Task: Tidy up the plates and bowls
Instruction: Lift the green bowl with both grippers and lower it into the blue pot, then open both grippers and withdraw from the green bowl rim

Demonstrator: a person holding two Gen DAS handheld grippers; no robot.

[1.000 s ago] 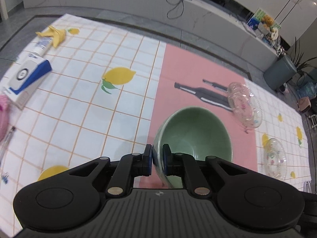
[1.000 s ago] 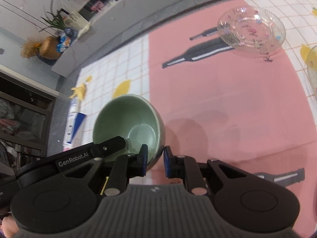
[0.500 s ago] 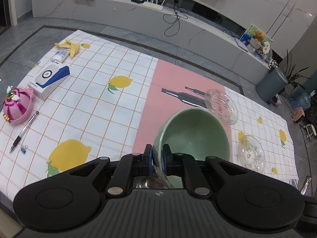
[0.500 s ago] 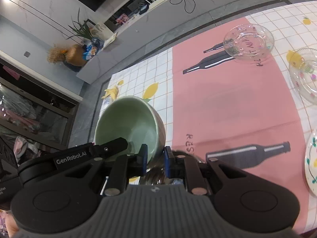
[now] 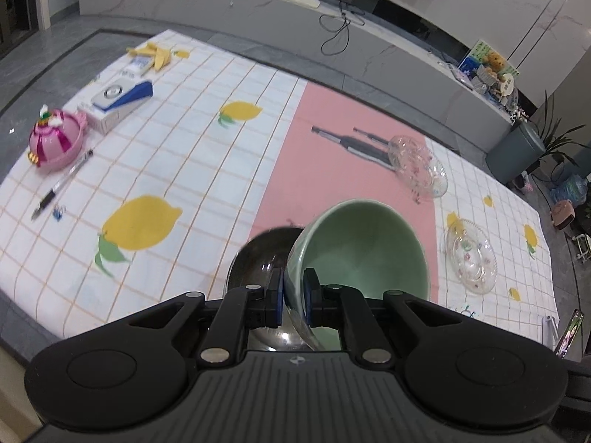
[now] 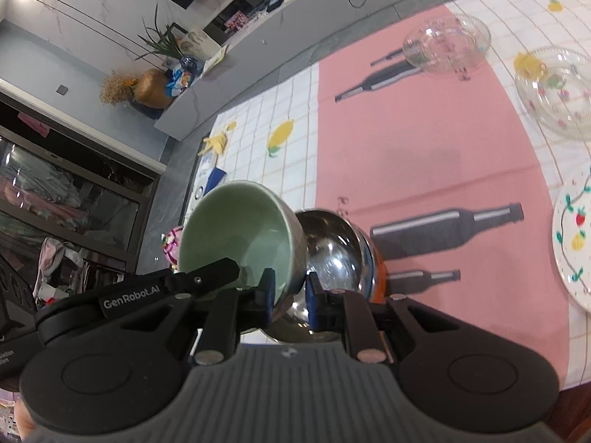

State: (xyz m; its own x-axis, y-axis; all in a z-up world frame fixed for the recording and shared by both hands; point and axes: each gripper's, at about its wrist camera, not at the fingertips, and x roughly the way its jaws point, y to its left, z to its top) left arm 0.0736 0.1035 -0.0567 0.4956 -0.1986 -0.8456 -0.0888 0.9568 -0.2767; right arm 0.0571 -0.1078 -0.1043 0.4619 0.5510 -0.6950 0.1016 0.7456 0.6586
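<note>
A pale green bowl [image 5: 364, 243] hangs tilted above the table, carried by both grippers. My left gripper [image 5: 293, 295] is shut on its near rim. My right gripper [image 6: 290, 295] is shut on the opposite side of the rim [image 6: 295, 258]; in that view one of the left gripper's fingers [image 6: 218, 271] reaches in over the bowl [image 6: 240, 232]. Directly below stands a shiny steel bowl [image 5: 258, 254] [image 6: 332, 247], resting on something orange [image 6: 378, 280]. Two clear glass dishes [image 5: 417, 166] [image 5: 471, 254] lie further out on the cloth.
A white plate with painted fruit [image 6: 576, 243] lies at the right edge of the table. On the left are a pink toy [image 5: 55, 140], a pen [image 5: 62, 184], a blue and white box [image 5: 118, 99] and a banana peel [image 5: 155, 53]. The table's near edge [image 5: 110, 332] is close.
Both grippers have lifted the green bowl and carried it back towards the near edge. The steel bowl has come into view under it. The grips are unchanged.
</note>
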